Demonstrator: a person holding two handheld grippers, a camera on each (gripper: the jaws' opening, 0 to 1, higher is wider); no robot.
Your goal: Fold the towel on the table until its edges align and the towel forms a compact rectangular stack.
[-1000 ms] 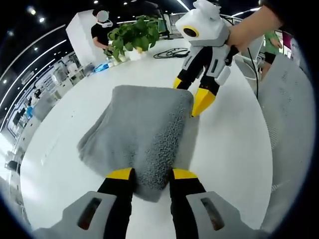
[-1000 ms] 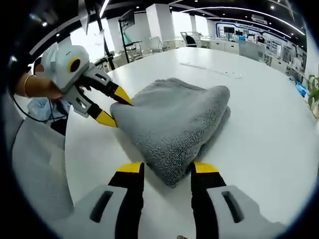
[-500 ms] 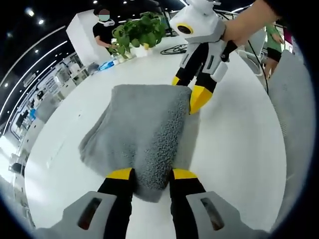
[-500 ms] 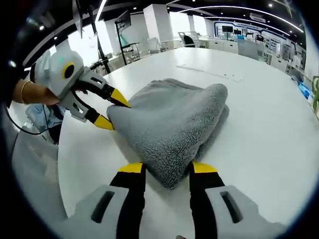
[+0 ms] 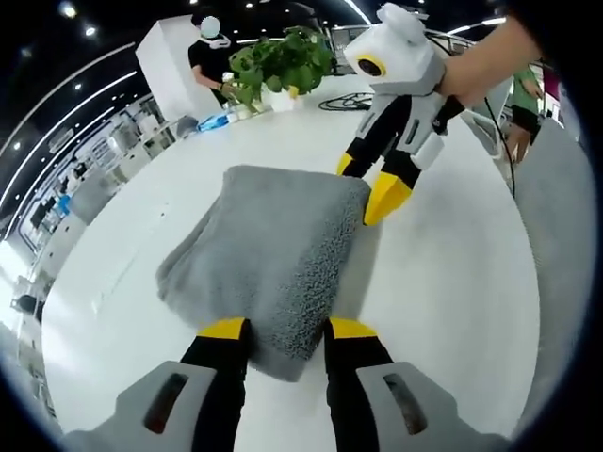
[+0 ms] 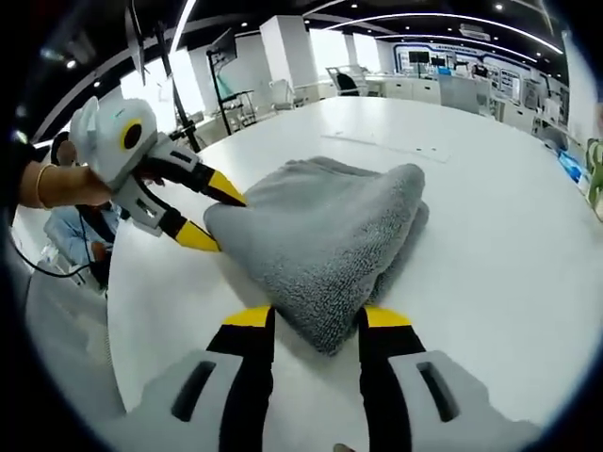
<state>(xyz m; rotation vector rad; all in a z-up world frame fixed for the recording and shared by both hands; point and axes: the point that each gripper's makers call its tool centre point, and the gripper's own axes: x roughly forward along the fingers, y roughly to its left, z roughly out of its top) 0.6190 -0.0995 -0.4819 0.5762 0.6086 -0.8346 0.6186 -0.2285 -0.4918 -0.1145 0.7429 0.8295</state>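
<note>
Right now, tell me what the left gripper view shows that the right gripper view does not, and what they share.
Left gripper view: a leafy green potted plant, a coiled black cable and a standing person in a black shirt beyond the table.

Right gripper view: white pillars and distant desks.

Both: the folded grey terry towel on the round white table, with the left gripper and right gripper each straddling a corner.

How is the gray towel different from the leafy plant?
The towel is gray and fuzzy; the plant is green and leafy. The towel lies folded flat between the left gripper and right gripper; the plant stands upright, far from both. Both sit on the white table.
</note>
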